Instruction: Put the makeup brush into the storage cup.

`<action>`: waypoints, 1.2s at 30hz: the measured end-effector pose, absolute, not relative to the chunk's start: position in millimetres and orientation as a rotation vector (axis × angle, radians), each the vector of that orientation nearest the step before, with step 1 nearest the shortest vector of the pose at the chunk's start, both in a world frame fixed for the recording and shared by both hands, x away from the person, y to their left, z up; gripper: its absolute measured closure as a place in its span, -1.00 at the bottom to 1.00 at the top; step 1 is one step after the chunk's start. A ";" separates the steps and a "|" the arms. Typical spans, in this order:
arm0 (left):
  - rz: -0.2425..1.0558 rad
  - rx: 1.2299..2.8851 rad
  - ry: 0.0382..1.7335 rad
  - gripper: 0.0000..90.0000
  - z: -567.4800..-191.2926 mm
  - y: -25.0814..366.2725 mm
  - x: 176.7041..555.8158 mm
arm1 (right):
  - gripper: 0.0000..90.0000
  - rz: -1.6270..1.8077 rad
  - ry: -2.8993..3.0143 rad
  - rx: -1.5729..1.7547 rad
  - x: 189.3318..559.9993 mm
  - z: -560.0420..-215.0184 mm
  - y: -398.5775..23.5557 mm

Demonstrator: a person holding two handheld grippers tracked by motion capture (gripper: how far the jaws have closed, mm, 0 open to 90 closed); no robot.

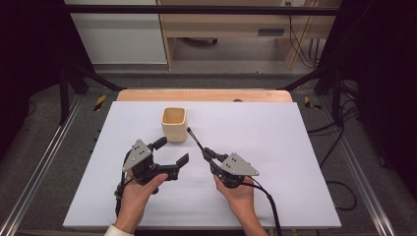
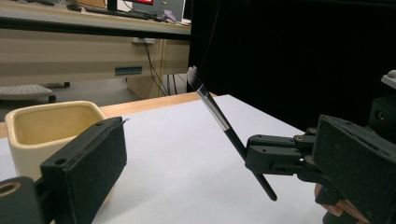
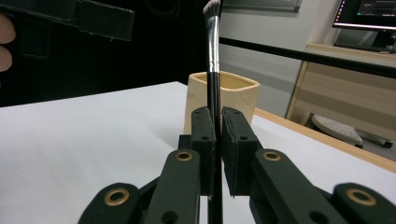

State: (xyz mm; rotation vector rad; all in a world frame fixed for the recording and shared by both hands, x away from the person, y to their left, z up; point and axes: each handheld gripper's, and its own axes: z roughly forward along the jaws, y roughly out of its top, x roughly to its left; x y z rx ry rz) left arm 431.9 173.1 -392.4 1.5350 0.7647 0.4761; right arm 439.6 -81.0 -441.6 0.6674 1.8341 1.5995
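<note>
A cream square cup [image 1: 174,124] stands upright on the white sheet [image 1: 275,147], a little left of its middle. My right gripper [image 1: 206,152] is shut on the black handle of a thin makeup brush [image 1: 195,140]. The brush slants up and away, bristle end toward the cup's right side. In the right gripper view the brush [image 3: 213,60] stands upright between the pressed pads [image 3: 205,140], with the cup [image 3: 238,100] just behind. My left gripper [image 1: 173,151] is open below the cup with nothing between its jaws. From the left gripper view the cup [image 2: 51,126] is at the left and the brush [image 2: 219,119] at the centre.
The white sheet covers a wooden table whose far edge [image 1: 206,95] shows beyond it. Dark frame rails [image 1: 44,157] run along both sides. Cables [image 1: 339,142] lie on the floor at the right. A wooden desk [image 1: 231,29] stands well behind the table.
</note>
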 end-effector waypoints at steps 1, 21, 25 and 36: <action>0.467 1.529 0.768 -0.93 -393.0 172.5 432.2 | 0.86 1.602 1.833 0.663 439.5 -442.0 -80.0; 0.354 1.465 0.895 -0.63 -405.7 163.9 445.9 | 0.86 1.623 1.861 0.621 433.6 -443.5 -68.7; 0.312 1.463 0.901 -0.43 -407.9 163.4 446.8 | 0.86 1.625 1.871 0.612 432.6 -444.3 -65.9; 0.251 1.449 0.928 0.06 -412.1 162.1 449.2 | 0.86 1.641 1.879 0.608 431.2 -445.0 -62.6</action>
